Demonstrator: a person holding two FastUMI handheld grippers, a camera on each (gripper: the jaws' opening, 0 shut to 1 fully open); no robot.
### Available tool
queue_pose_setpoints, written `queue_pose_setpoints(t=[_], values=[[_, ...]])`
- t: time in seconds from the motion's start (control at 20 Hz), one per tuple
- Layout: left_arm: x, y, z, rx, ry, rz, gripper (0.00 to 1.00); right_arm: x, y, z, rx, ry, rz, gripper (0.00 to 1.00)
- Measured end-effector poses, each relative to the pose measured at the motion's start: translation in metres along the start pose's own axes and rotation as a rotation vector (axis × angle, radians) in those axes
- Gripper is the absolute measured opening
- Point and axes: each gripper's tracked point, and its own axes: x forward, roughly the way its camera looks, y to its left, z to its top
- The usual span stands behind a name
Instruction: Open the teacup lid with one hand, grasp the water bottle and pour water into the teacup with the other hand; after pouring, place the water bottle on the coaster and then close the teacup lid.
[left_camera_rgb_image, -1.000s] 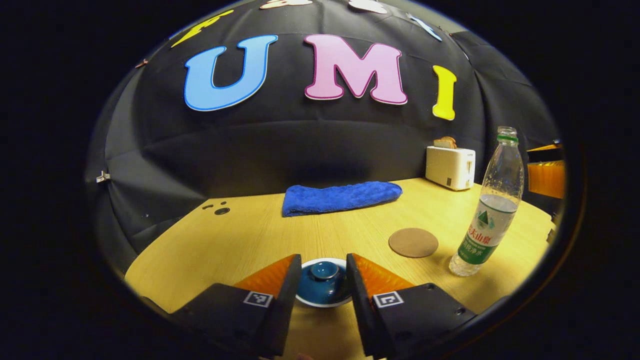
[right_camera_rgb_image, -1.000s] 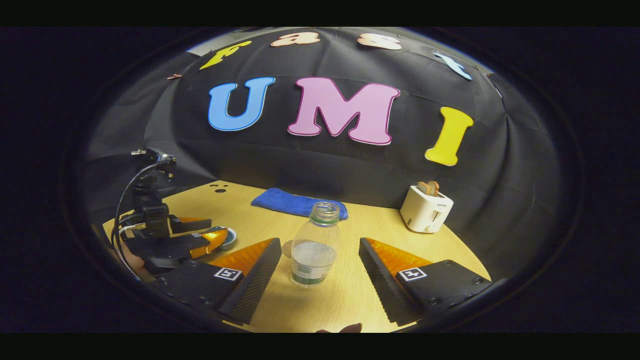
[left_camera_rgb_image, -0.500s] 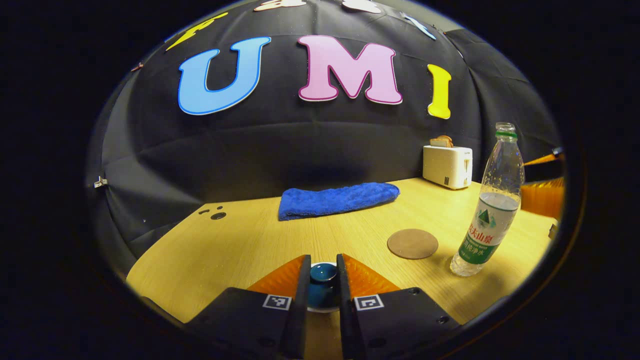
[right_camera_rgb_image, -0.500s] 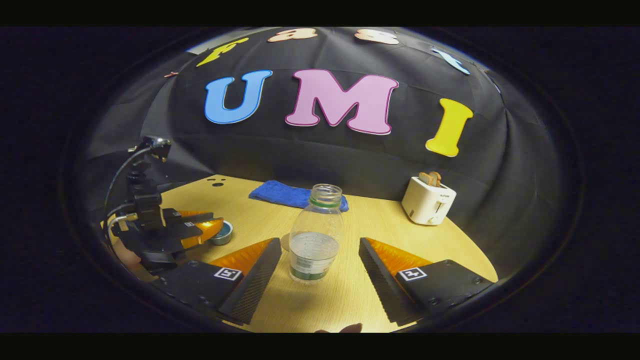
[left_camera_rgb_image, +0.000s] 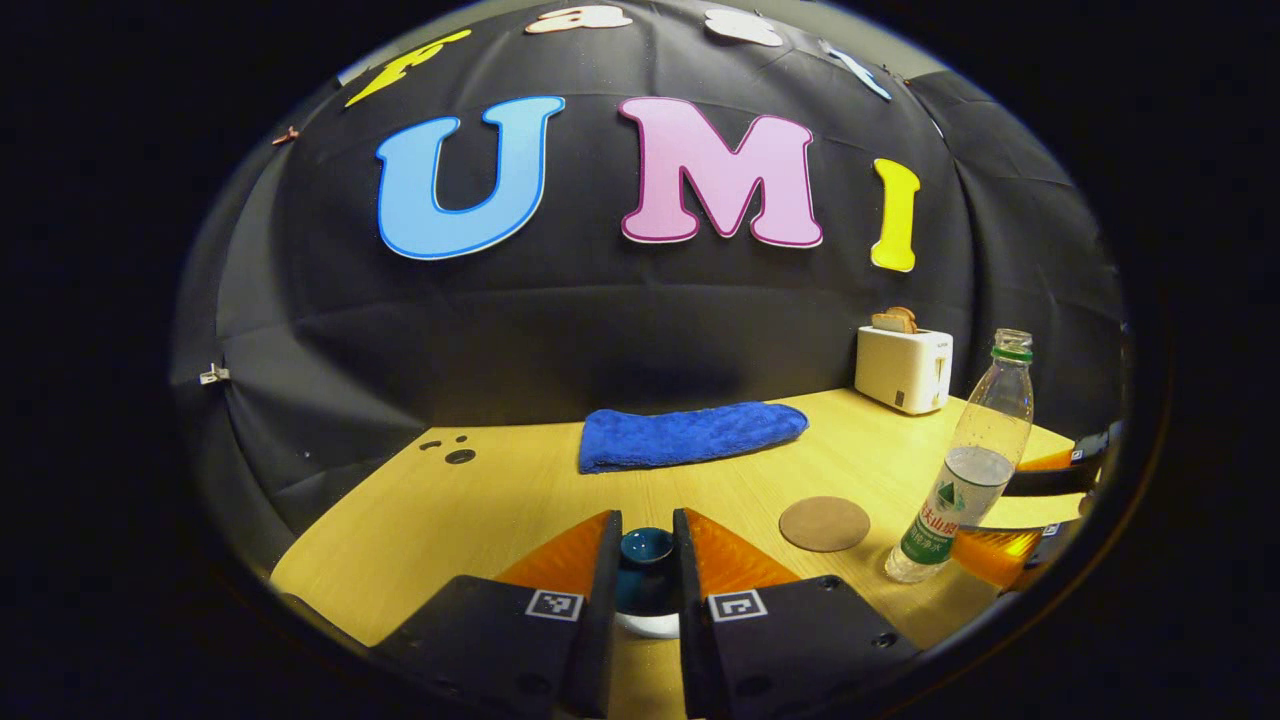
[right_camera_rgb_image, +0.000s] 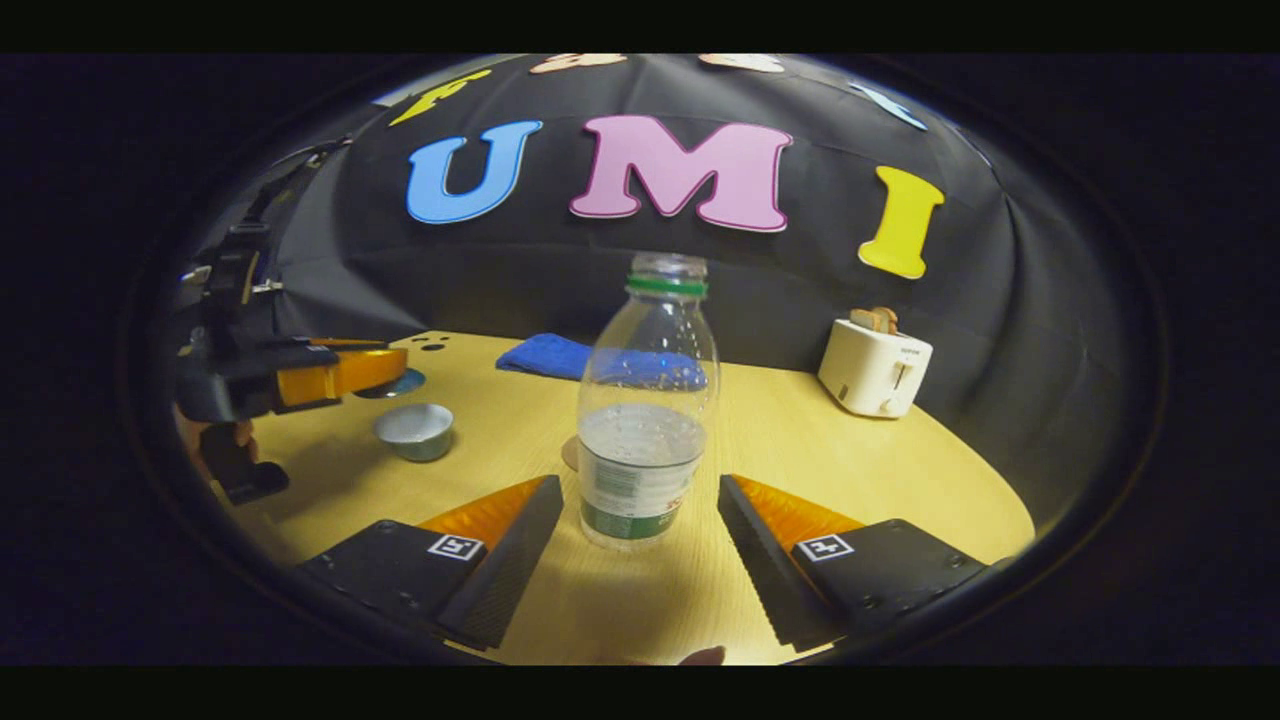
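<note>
on my right side the water bottle (right_camera_rgb_image: 647, 405) stands uncapped between my spread fingers, bare table (right_camera_rgb_image: 860, 470) on both flanks, so there's room to slide in around it. the coaster (left_camera_rgb_image: 824, 523) lies just left of the bottle, nothing on it. my left gripper (right_camera_rgb_image: 345, 372) hangs above the open teacup (right_camera_rgb_image: 413, 431), crowding the air over its mouth. the blue towel (left_camera_rgb_image: 690, 436) and toaster (left_camera_rgb_image: 903, 367) sit back by the wall, well apart from my working lane.
</note>
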Motion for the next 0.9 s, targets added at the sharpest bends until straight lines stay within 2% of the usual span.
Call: queue_pose_setpoints(t=[0.1, 0.2, 0.25, 0.3, 0.5, 0.6, 0.65, 0.8, 0.85, 0.9], values=[[-0.005, 0.004, -0.002, -0.003, 0.006, 0.004, 0.27, 0.01, -0.001, -0.008, 0.02, 0.005, -0.006, 0.97], [-0.006, 0.005, -0.004, -0.004, 0.014, 0.005, 0.31, 0.02, 0.001, -0.01, 0.028, 0.003, -0.012, 0.97], [-0.007, 0.006, -0.005, -0.004, 0.017, 0.008, 0.27, 0.024, 0.001, -0.009, 0.032, -0.003, -0.015, 0.98], [-0.007, 0.007, -0.004, -0.004, 0.018, 0.011, 0.31, 0.028, 0.001, -0.009, 0.038, -0.007, -0.016, 0.97], [-0.009, 0.009, -0.005, -0.003, 0.018, 0.02, 0.31, 0.035, 0.003, -0.014, 0.055, 0.01, -0.01, 0.97], [-0.01, 0.011, -0.005, -0.002, 0.016, 0.022, 0.28, 0.041, 0.0, -0.017, 0.062, 0.024, -0.017, 0.93], [-0.012, 0.011, -0.005, 0.001, 0.014, 0.023, 0.31, 0.044, -0.002, -0.013, 0.062, 0.033, -0.021, 0.8], [-0.016, 0.016, -0.001, 0.003, 0.007, 0.032, 0.31, 0.037, -0.013, -0.001, -0.055, 0.039, -0.063, 0.78], [-0.017, 0.018, 0.0, -0.003, 0.006, 0.034, 0.31, 0.037, -0.015, 0.005, -0.114, 0.038, -0.071, 0.74], [-0.018, 0.02, 0.002, -0.01, 0.006, 0.037, 0.31, 0.037, -0.018, 0.012, -0.177, 0.042, -0.078, 0.78]])
